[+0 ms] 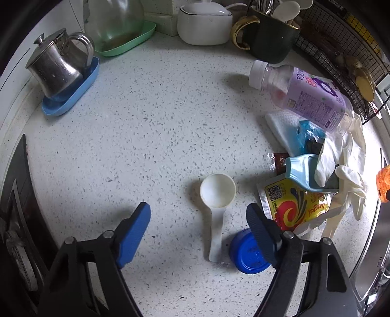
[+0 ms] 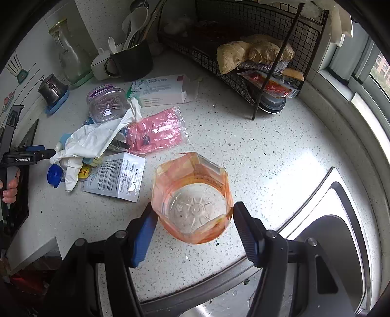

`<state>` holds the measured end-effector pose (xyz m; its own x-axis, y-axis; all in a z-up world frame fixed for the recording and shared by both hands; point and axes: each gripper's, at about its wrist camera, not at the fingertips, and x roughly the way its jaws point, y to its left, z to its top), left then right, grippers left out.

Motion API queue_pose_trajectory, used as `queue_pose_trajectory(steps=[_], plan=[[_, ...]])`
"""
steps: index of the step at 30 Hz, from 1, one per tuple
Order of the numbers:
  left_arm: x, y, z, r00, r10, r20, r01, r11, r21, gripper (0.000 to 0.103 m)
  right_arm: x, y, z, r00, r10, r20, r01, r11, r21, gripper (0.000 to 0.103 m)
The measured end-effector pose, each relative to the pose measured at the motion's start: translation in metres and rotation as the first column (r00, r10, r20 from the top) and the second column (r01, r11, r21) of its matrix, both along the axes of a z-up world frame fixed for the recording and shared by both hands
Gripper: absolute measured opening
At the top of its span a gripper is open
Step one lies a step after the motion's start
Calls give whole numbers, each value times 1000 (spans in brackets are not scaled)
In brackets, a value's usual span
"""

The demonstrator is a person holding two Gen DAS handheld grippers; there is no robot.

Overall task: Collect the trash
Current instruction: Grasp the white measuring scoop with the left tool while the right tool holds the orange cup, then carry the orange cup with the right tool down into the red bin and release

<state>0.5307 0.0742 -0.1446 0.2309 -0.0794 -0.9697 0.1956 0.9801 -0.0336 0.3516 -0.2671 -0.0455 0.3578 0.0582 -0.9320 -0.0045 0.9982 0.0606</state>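
In the left wrist view my left gripper (image 1: 198, 207) points down at the speckled counter (image 1: 146, 146), open. A white plastic scoop (image 1: 217, 192) lies on the counter between its blue fingers, touching neither pad. A blue cap (image 1: 245, 256) sits partly under the right finger. Beyond lie a yellow packet (image 1: 295, 207), a white glove (image 1: 351, 175) and a purple-labelled bottle (image 1: 312, 95). My right gripper (image 2: 193, 206) is shut on a clear bottle with an orange label (image 2: 192, 195), seen from its bottom and held above the counter (image 2: 268, 146).
A steel teapot (image 1: 56, 65) on a blue tray, a glass jar (image 1: 114, 22) and a dark mug of utensils (image 1: 268, 36) line the back. The right wrist view shows a pink bag (image 2: 156, 133), a carton (image 2: 163, 90), a wire rack (image 2: 243, 44) and the sink (image 2: 336, 231).
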Motion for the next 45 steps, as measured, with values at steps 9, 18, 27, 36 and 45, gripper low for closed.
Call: queue_pose_trajectory(steps=[9,18,27,36,45], plan=[[5,-9,-10,997,-81,-20,82,996,28,33,10,4,-3,1000,11,9,-11,1000,29,61],[-7,-20,-9,996,-88,-24,89,995,36,9,17,10,0,999,14,33,-15,999,49,61],[-41,-5,20,999,-44,28,42,997,63,9,17,18,7,998,46,47,-49,997,55,61],[-116,10,82,991,11,136,-17,999,44,9,4,67,39,982,151,109,-159,985,61,61],[-213,37,122,973,98,210,-104,994,18,9,-49,149,67,940,296,172,-313,946,81,61]])
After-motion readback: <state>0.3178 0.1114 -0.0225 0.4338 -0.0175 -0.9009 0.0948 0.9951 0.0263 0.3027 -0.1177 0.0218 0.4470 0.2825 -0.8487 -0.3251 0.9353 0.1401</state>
